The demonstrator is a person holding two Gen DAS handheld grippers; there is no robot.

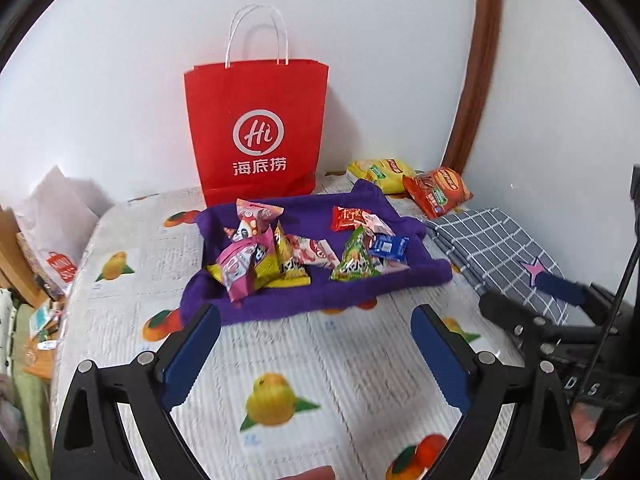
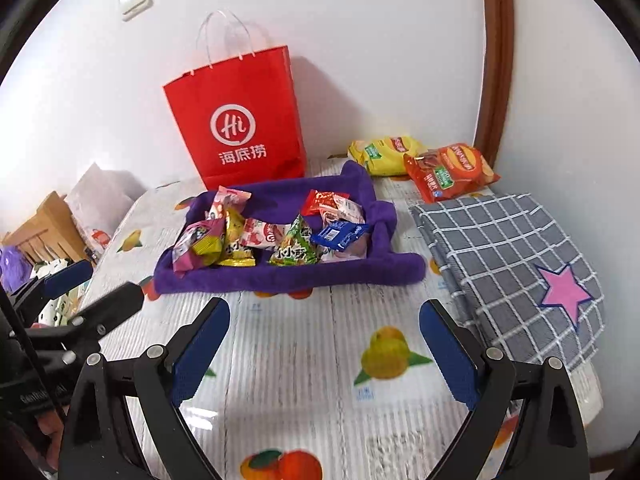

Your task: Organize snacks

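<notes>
The left tool (image 1: pixel 316 352) is held released over the fruit-print worktop (image 1: pixel 280 344), nothing between its fingers. Small snack packets (image 2: pixel 264 236) are piled in the purple cloth tray (image 2: pixel 288 276) before the red bag (image 2: pixel 236 128). The right tool (image 2: pixel 324 350) is likewise released, beside a checked cloth (image 2: pixel 500 248).

The red paper bag (image 1: pixel 256 132) hides the wall behind it; small print on the snack packets (image 2: pixel 276 236) is unreadable; clutter (image 1: pixel 36 280) at far left is cut off.
</notes>
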